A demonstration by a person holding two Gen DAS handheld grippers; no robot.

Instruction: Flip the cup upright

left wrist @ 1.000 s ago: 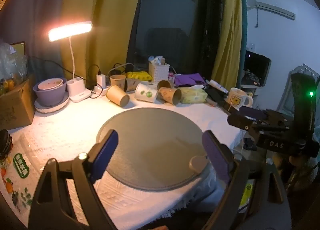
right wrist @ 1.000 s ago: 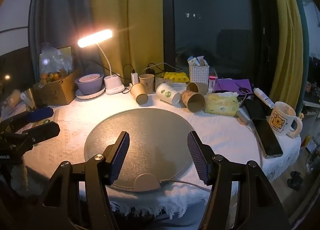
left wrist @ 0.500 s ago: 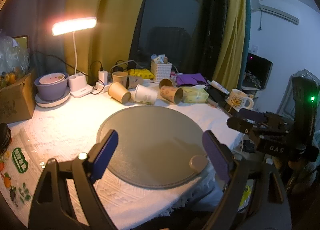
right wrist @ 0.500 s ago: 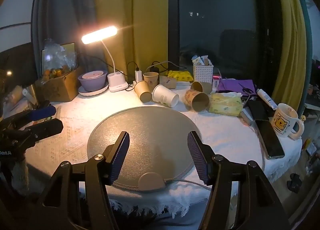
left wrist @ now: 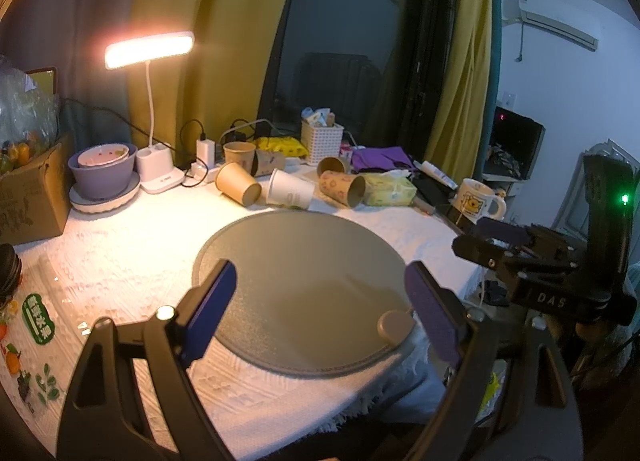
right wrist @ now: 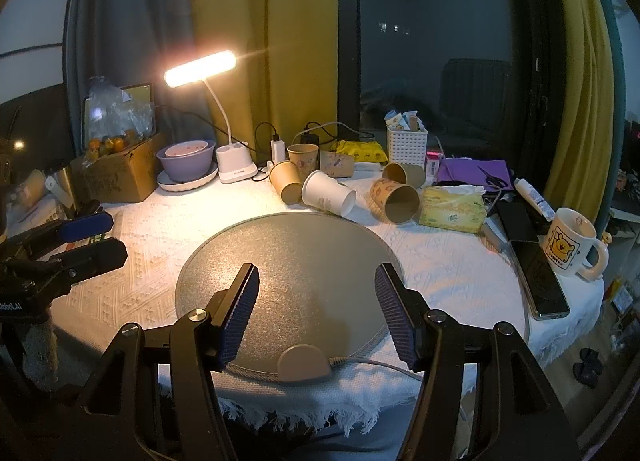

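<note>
Several paper cups lie on their sides beyond the round grey mat (right wrist: 304,261): a white cup (right wrist: 328,193), a brown cup (right wrist: 285,181), a patterned brown cup (right wrist: 395,201) and another behind it (right wrist: 403,173). One brown cup (right wrist: 303,155) stands upright at the back. In the left wrist view the white cup (left wrist: 290,189) lies between the brown cup (left wrist: 237,183) and the patterned cup (left wrist: 343,189). My right gripper (right wrist: 316,303) is open and empty over the mat's near edge. My left gripper (left wrist: 320,307) is open and empty, also over the mat.
A lit desk lamp (right wrist: 232,165), a purple bowl on a plate (right wrist: 186,161), a cardboard box (right wrist: 116,169), a white basket (right wrist: 407,145), a tissue pack (right wrist: 454,209), a phone (right wrist: 538,273) and a bear mug (right wrist: 570,247) ring the mat. The mat's cable hangs over the table's front edge.
Both views have shifted slightly, so the cups sit a little differently in frame. The white cup has rolled and its green print no longer faces me. Both grippers stay open.
</note>
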